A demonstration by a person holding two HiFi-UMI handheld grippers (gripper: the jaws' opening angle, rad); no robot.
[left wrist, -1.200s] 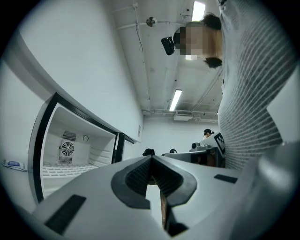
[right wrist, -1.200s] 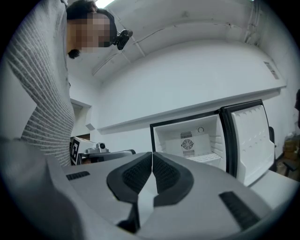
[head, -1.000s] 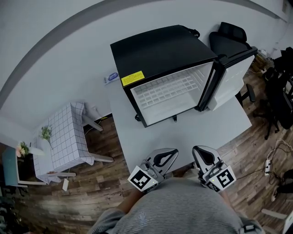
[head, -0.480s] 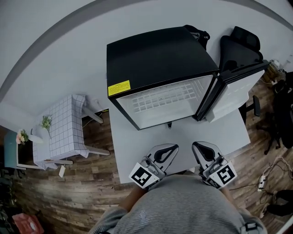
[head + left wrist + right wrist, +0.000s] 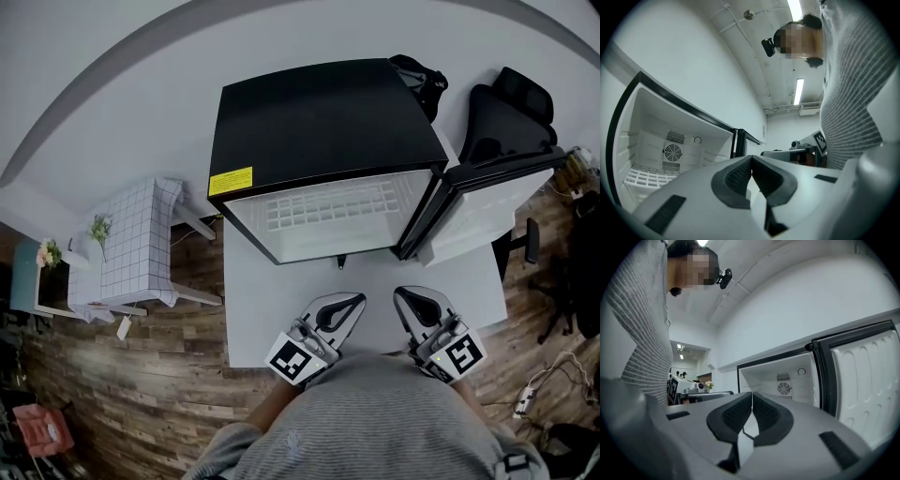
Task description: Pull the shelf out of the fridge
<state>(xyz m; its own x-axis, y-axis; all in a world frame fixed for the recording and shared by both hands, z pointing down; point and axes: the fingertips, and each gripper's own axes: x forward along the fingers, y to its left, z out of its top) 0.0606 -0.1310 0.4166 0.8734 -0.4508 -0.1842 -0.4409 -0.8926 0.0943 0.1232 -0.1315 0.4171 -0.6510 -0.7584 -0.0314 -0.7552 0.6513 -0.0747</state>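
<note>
No legible text; yellow label on fridge top, print too small to read.

Fridge: now squarer to the person, open front facing near.
Left gripper and right gripper: slightly nearer it.

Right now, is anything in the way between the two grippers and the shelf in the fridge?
Nothing visible. The fridge door stands open to the right, the shelf lies exposed inside, and the table between it and the left gripper and right gripper is bare.
</note>
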